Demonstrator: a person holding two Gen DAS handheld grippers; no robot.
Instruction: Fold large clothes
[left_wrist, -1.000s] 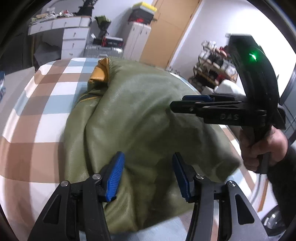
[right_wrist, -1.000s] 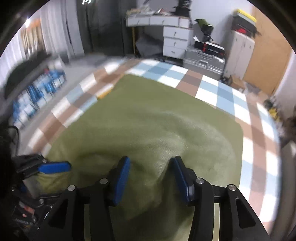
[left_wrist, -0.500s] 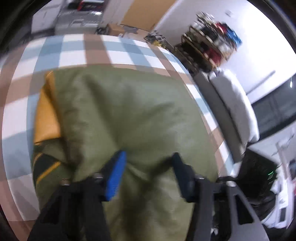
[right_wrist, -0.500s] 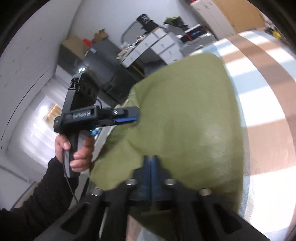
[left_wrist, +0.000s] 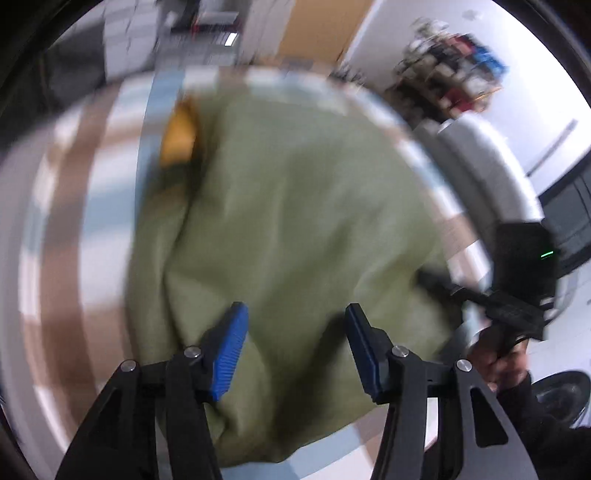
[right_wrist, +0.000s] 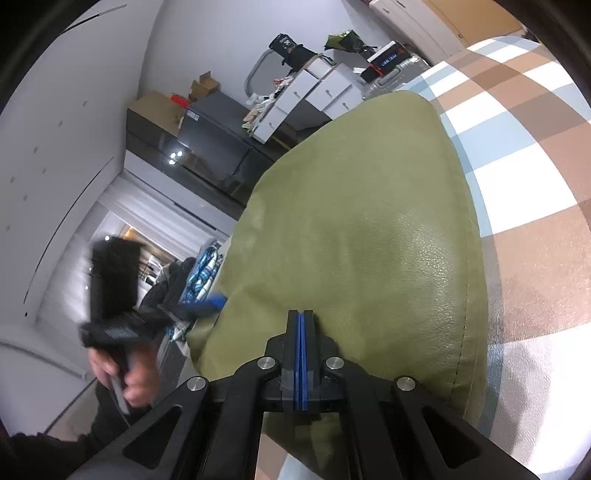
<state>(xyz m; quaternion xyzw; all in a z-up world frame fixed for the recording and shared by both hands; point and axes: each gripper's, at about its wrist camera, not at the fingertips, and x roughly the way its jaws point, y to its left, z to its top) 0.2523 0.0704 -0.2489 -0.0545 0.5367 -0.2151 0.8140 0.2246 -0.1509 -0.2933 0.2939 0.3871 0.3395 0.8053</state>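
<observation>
An olive green leather-like jacket (left_wrist: 295, 229) with a mustard yellow lining patch (left_wrist: 179, 136) lies bunched on a plaid-covered surface (left_wrist: 88, 206). My left gripper (left_wrist: 293, 332) is open above the jacket's near edge, its blue pads apart, holding nothing. My right gripper (right_wrist: 302, 325) is shut, its pads pressed together against the jacket (right_wrist: 354, 236) at its near edge; whether cloth sits between them is hidden. The right gripper also shows in the left wrist view (left_wrist: 436, 280), and the left gripper in the right wrist view (right_wrist: 210, 302), at the jacket's left edge.
The plaid cloth (right_wrist: 524, 184) in brown, blue and white spreads right of the jacket. White drawers (right_wrist: 314, 92), a silver case (right_wrist: 391, 77) and dark cabinets (right_wrist: 218, 147) stand behind. A shoe rack (left_wrist: 450, 81) stands far right in the blurred left wrist view.
My right gripper closed from open onto the jacket's edge and tilted. My left gripper stayed open and swung over the jacket; its view is now motion-blurred.
</observation>
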